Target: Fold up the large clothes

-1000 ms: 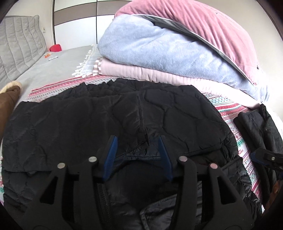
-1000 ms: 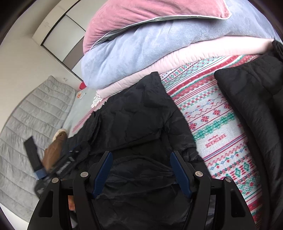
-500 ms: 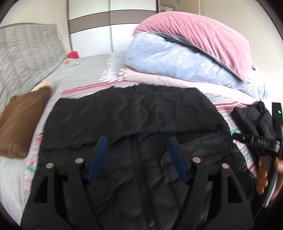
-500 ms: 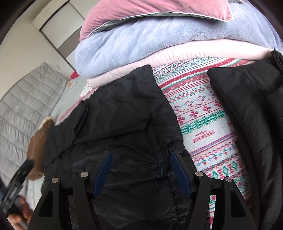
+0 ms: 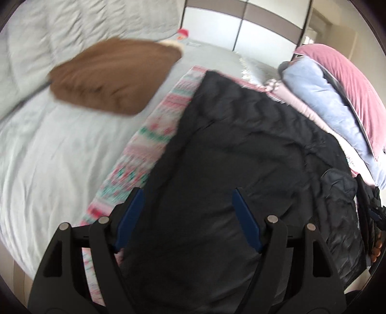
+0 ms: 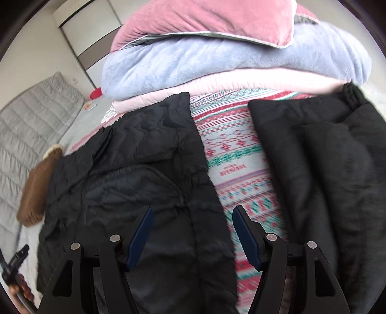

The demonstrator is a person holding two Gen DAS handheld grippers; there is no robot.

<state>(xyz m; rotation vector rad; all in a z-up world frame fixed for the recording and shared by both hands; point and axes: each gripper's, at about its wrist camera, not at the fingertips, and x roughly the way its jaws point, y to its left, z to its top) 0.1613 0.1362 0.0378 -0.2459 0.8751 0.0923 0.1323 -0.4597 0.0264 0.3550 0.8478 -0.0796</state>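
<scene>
A black quilted jacket lies spread on a patterned blanket on the bed; in the right wrist view the jacket fills the left and middle. My left gripper hovers over the jacket's left edge, open, with nothing pinched between its blue pads. My right gripper stands open above the jacket's right edge, where it meets the patterned blanket, holding nothing. A second black garment lies to the right of the blanket strip.
A stack of bedding rises behind the jacket: a pink cushion on a light blue blanket on a pale pink one. A brown cushion rests on the grey sheet at left. A wardrobe stands beyond.
My left gripper let go of the jacket's fold, opened wider and swung to the jacket's left edge. My right gripper shifted right, so more patterned blanket and the second garment show.
</scene>
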